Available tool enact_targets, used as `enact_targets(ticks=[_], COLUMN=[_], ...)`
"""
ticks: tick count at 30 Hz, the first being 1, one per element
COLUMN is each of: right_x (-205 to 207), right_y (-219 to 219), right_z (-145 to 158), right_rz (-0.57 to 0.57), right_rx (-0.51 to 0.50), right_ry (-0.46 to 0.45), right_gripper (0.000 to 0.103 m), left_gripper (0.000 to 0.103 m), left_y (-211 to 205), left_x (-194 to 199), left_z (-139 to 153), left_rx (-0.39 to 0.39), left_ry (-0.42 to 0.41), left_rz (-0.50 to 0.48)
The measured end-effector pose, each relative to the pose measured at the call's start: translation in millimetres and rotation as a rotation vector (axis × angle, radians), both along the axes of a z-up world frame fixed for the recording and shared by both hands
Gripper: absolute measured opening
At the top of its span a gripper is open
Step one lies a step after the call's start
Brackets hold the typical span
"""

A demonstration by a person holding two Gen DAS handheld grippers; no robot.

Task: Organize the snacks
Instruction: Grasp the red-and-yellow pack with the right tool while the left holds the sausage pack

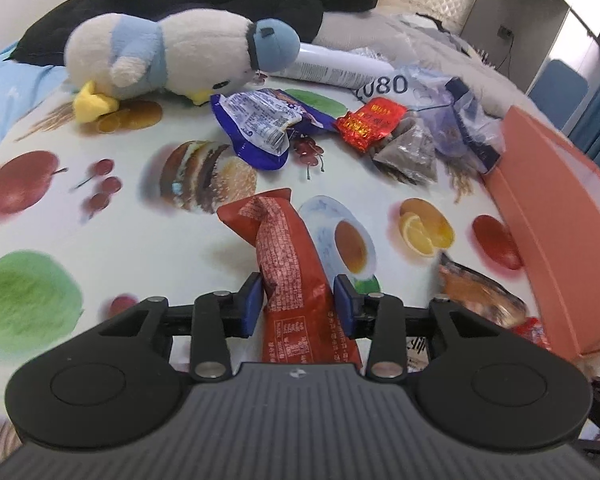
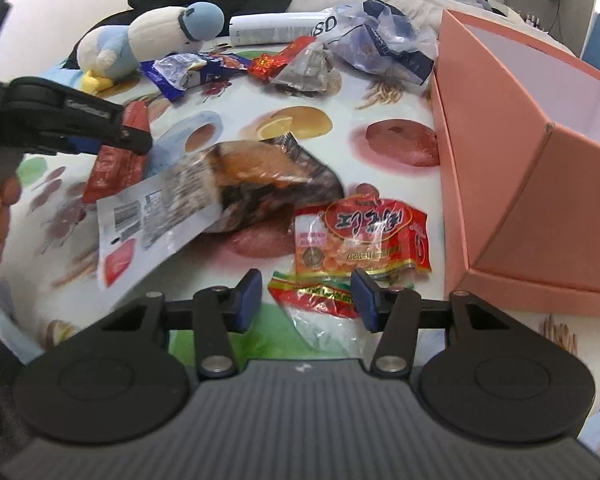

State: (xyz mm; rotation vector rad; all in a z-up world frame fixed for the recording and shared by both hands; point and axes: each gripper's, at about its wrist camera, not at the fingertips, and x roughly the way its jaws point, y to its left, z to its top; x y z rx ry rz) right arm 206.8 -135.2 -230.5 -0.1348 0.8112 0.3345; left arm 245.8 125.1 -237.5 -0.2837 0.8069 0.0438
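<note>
Left wrist view: left gripper (image 1: pixel 298 300) pinching a long red snack packet (image 1: pixel 288 264) between its blue pads (image 1: pixel 252 300), lifted off the fruit-print cloth (image 1: pixel 140 240). Packet crinkled, covered in small white print, long axis running from near to far and leaning left at its far end. Open cloth to the left and just beyond the packet; pink box (image 1: pixel 540 216) walling off the right edge. Farther back, a blue-and-white wrapper (image 1: pixel 256 128), a small red foil packet (image 1: pixel 370 122) and a dark mesh pouch (image 1: pixel 410 152) clustered together, with a plush penguin (image 1: pixel 180 52) behind on the left.

Right wrist view: right gripper (image 2: pixel 306 296) spread wide, nothing between its pads, hovering over a red-and-green packet (image 2: pixel 316 296) and just near of a red peanut packet (image 2: pixel 360 236). Large clear-and-brown pouch (image 2: pixel 220 196) blurred, lying left of the peanut packet. Pink box (image 2: pixel 520 160) open-topped, close on the right, its near corner beside the peanut packet. Left gripper (image 2: pixel 112 136) at far left, clamped on the red snack packet (image 2: pixel 114 164)
</note>
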Motion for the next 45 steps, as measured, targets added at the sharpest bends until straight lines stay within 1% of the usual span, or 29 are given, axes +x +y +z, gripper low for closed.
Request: enact_targets(ticks=[3,9,12,16,18,20,22,24,27,30,34,35,37,39,40,43,45], right_x=[-6,-20,-31,-45,-51,-56,-56,-49,-38,-29,-17,-15,-15,-14,-14,-10,-10], right_y=[0,-1,-2,-6,-9,-12,-14,-16,-20,-18,-15,-15,-18,-16,-14,-10,-6], right_z=[-1,1,2,6,11,17,21,21,20,14,0,-5,-9,-12,-11,-8,-6], right_rz=[0.006,0.025,0.046,0.062,0.049,0.027,0.008,-0.021,-0.058,-0.067,-0.066,-0.061,-0.064,-0.041,-0.022,-0.011,-0.004], right_rx=[0.009,0.012,0.002,-0.001,0.003,-0.003,-0.01,-0.02,0.001,-0.01,0.007,0.015,0.041,0.029,0.026,0.021,0.005], right_ry=[0.002,0.012,0.017,0.002,-0.02,-0.059,-0.096,-0.104,-0.107,-0.113,-0.061,-0.036,-0.055,-0.063,-0.066,-0.055,-0.059], right_gripper=[0.051,0.051,0.051,0.051,0.055,0.076,0.084,0.084,0.084,0.084,0.084,0.086,0.085,0.077,0.07,0.056,0.052], left_gripper=[0.043,0.043,0.043,0.043,0.043,0.043,0.043,0.043,0.043,0.043,0.043,0.043,0.043,0.043,0.043,0.043,0.043], left_y=[-2,-7,-15,-27,-31,-33,-35,-36,-38,-42,-47,-48,-50,-52,-53,-55,-57], left_x=[-24,-68,-87,-104,-109,-112,-114,-115,-117,-118,-118,-118,-118,-118,-118,-119,-119], left_z=[12,36,45,51,52,52,52,52,53,53,54,54,53,53,52,53,54], left_rx=[0.014,-0.021,-0.038,-0.029,-0.029,-0.032,-0.032,-0.033,-0.04,-0.044,-0.046,-0.046,-0.044,-0.043,-0.042,-0.045,-0.047], left_ry=[-0.024,-0.059,-0.069,-0.077,-0.076,-0.074,-0.071,-0.07,-0.069,-0.069,-0.065,-0.063,-0.058,-0.053,-0.049,-0.046,-0.045], left_rz=[0.001,0.004,-0.02,-0.049,-0.057,-0.06,-0.059,-0.059,-0.056,-0.057,-0.063,-0.065,-0.07,-0.071,-0.07,-0.067,-0.067])
